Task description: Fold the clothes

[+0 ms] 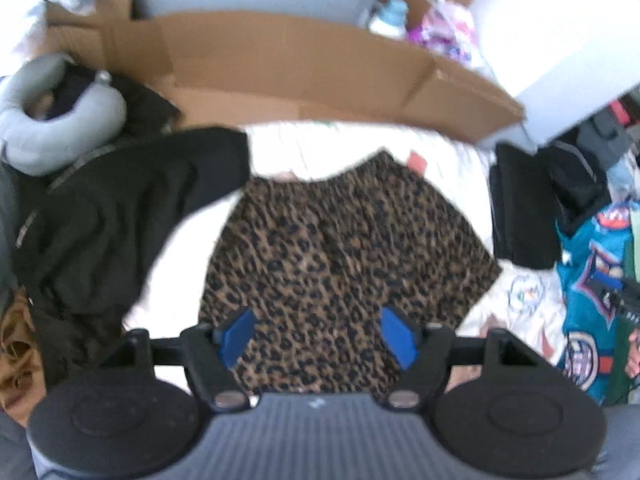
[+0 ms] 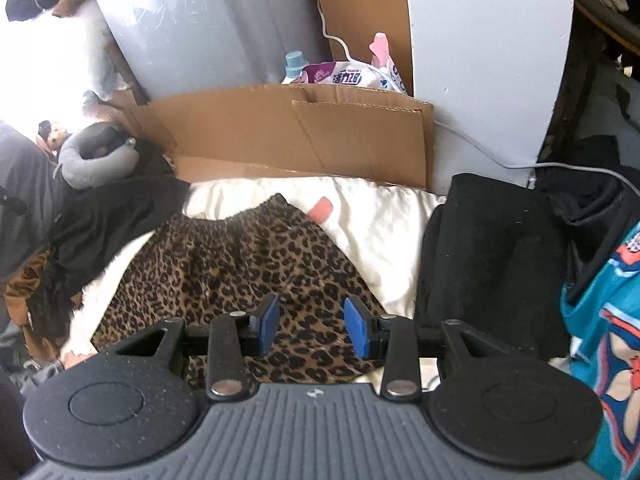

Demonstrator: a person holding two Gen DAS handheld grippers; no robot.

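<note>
**Supervisor:** Report item position.

**Operator:** I see the skirt (image 2: 240, 268), leopard print, lying flat on the white bedding (image 2: 372, 224). Waistband faces the cardboard (image 2: 292, 132). A pink tag (image 2: 322, 210) lies just beside the waistband's right end.

**Supervisor:** Left gripper status.

**Operator:** My left gripper (image 1: 318, 336) is above the skirt, pointing down at it. Jaws stand wide apart. Nothing sits between the blue pads (image 1: 236, 336); they touch no fabric.

**Supervisor:** Right gripper status.

**Operator:** My right gripper (image 2: 310, 326) is also above the skirt, near its lower edge. Jaws are partly apart, narrower than the left. Nothing is held.

**Supervisor:** Surroundings.

**Operator:** A black garment (image 1: 120, 216) lies left of the skirt, one sleeve reaching toward the waistband. A grey neck pillow (image 1: 48, 120) rests behind it. A folded black item (image 2: 492, 256) lies right of the skirt, with a teal jersey (image 2: 604, 320) beyond it.
</note>
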